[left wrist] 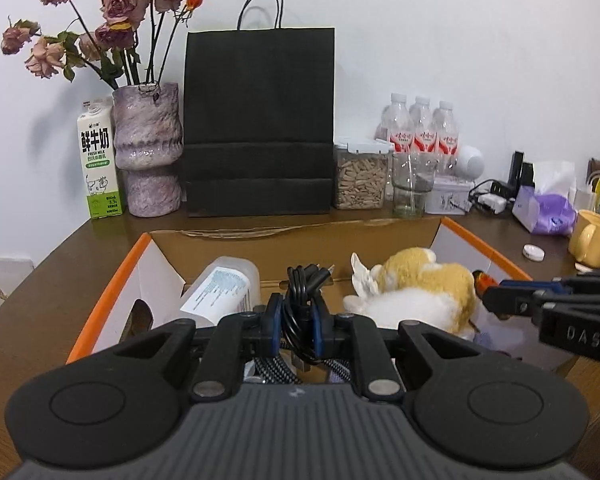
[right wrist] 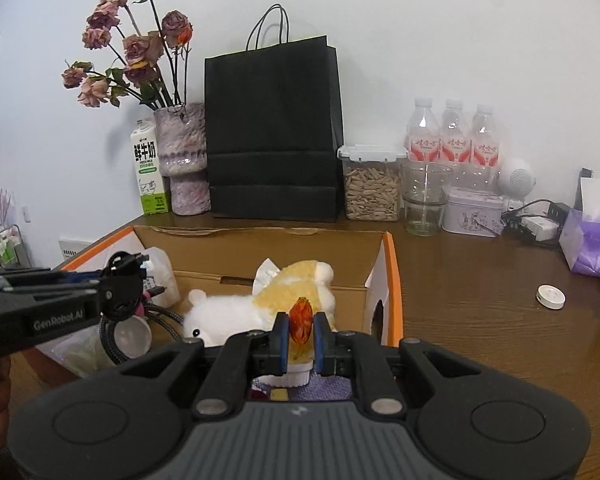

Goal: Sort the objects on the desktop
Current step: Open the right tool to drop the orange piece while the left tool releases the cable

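An open cardboard box with orange edges point(left wrist: 112, 280) point(right wrist: 396, 280) stands on the brown desk. Inside lie a yellow-and-white plush toy point(left wrist: 424, 292) point(right wrist: 260, 304) and a white plastic bottle point(left wrist: 224, 288) point(right wrist: 162, 276). My left gripper point(left wrist: 296, 312) is shut on a coiled black cable point(left wrist: 304, 292) and holds it above the box; it also shows in the right wrist view point(right wrist: 120, 292). My right gripper point(right wrist: 300, 332) is shut on a small orange dried flower bud point(right wrist: 302, 320) over the box, and shows in the left wrist view point(left wrist: 488, 286).
At the back stand a milk carton point(left wrist: 98, 160), a vase of dried roses point(left wrist: 148, 148), a black paper bag point(left wrist: 260, 120), a seed jar point(left wrist: 362, 178), a glass point(left wrist: 412, 184) and water bottles point(left wrist: 420, 128). A yellow mug point(left wrist: 592, 238), tissues point(right wrist: 592, 240) and white cap point(right wrist: 551, 297) sit right.
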The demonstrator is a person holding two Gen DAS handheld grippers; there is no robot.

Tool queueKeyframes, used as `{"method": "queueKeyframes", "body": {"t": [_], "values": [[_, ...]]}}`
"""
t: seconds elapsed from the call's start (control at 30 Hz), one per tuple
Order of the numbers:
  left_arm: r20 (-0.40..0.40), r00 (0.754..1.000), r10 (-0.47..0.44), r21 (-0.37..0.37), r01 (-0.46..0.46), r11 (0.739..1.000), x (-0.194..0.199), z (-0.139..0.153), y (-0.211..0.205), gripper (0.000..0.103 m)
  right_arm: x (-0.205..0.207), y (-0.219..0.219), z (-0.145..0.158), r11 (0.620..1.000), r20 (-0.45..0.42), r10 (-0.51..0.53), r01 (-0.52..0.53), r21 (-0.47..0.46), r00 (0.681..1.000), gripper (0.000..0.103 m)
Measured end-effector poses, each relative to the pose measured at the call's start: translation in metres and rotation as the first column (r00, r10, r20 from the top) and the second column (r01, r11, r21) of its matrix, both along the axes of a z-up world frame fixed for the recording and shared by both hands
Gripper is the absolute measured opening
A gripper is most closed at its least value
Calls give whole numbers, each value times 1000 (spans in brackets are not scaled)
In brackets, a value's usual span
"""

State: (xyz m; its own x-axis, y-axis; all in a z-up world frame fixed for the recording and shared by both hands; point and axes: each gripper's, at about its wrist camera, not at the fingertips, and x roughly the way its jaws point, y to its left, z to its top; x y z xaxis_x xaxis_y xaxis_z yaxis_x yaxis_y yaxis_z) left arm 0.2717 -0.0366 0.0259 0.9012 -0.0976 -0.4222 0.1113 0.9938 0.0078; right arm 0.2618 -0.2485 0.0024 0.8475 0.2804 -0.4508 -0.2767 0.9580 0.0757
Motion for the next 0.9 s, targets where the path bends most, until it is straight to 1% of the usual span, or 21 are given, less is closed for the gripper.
{"method": "queueKeyframes", "body": {"t": [0.13, 0.27, 0.33, 0.37, 0.4, 0.43, 0.47, 0.5, 0.53, 0.6, 0.77, 0.9], "values": [[4, 1000, -12, 25, 12, 1000, -2, -3, -7, 15, -2, 2, -2, 1000, 2, 2, -2, -9, 1000, 11], [35, 999, -5, 42, 3, 999, -7, -4, -10, 16, -5, 3, -3, 1000, 6, -1, 1, -17, 1000, 13], [49, 999, 1, 49, -3, 999, -8, -3, -10, 18, -6, 4, -3, 1000, 11, -3, 3, -27, 1000, 23], [56, 998, 2, 51, -5, 999, -8, -3, -10, 24, -7, 5, -2, 1000, 20, -1, 2, -29, 1000, 40], [63, 998, 5, 52, -8, 999, -9, -2, -11, 32, -9, 4, -2, 1000, 29, -2, 3, -28, 1000, 64], [74, 997, 10, 54, -14, 998, -11, -1, -11, 56, -11, 4, -1, 1000, 41, -4, 5, -27, 999, 77], [97, 995, 16, 53, -21, 998, -15, 1, -11, 69, -13, 5, 1, 1000, 62, -6, 8, -29, 998, 94], [116, 993, 22, 51, -28, 998, -17, 3, -10, 93, -16, 4, 2, 1000, 84, -7, 10, -30, 996, 100], [141, 989, 34, 50, -41, 998, -20, 6, -10, 103, -18, 4, 4, 999, 101, -10, 13, -31, 995, 102], [172, 984, 55, 55, -66, 996, -24, 7, -11, 103, -21, 3, 6, 999, 119, -17, 21, -25, 993, 103], [154, 987, 52, 57, -61, 997, -24, 7, -12, 103, -20, 0, 7, 999, 113, -28, 31, -22, 993, 103], [156, 986, 58, 56, -67, 996, -25, 7, -11, 103, -22, 0, 7, 999, 118, -30, 33, -20, 993, 103]]}}
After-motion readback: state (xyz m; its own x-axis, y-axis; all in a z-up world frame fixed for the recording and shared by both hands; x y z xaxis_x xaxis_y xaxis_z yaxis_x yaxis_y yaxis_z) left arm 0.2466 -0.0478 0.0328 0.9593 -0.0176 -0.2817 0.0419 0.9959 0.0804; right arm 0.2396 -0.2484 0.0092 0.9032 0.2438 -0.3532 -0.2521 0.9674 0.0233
